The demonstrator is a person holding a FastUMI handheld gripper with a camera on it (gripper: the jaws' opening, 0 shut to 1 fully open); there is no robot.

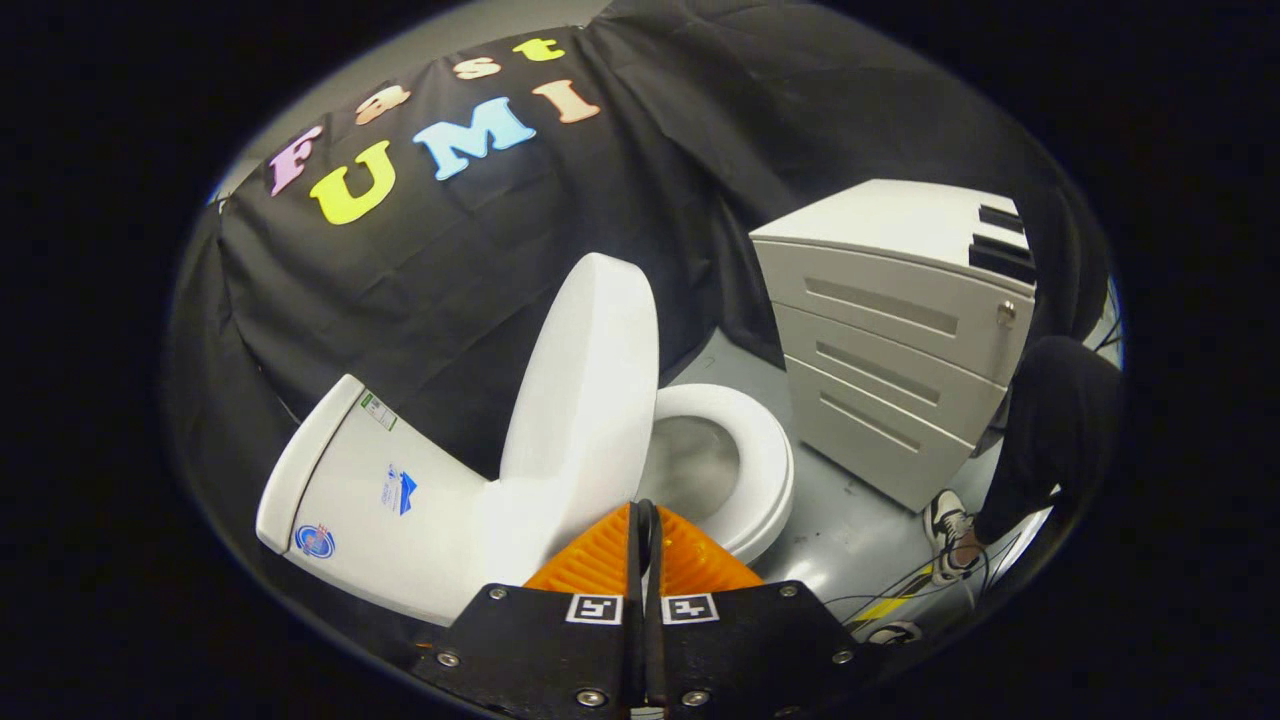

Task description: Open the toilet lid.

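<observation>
The white toilet lid (590, 385) stands raised, nearly upright, leaning toward the white tank (370, 500). Beside it lies the round seat (755, 450) with the grey bowl (690, 465) showing inside its ring. My gripper (645, 520) is shut, its two fingers pressed together with nothing between them. The fingertips sit just in front of the lid's lower edge, near where lid and seat meet; I cannot tell whether they touch the lid.
A white drawer cabinet (890, 350) with several drawers stands just past the seat. A person's dark trouser leg (1050, 440) and sneaker (950, 530) are beside the cabinet. Cables (900, 600) lie on the grey floor (850, 520). Black cloth hangs behind the toilet.
</observation>
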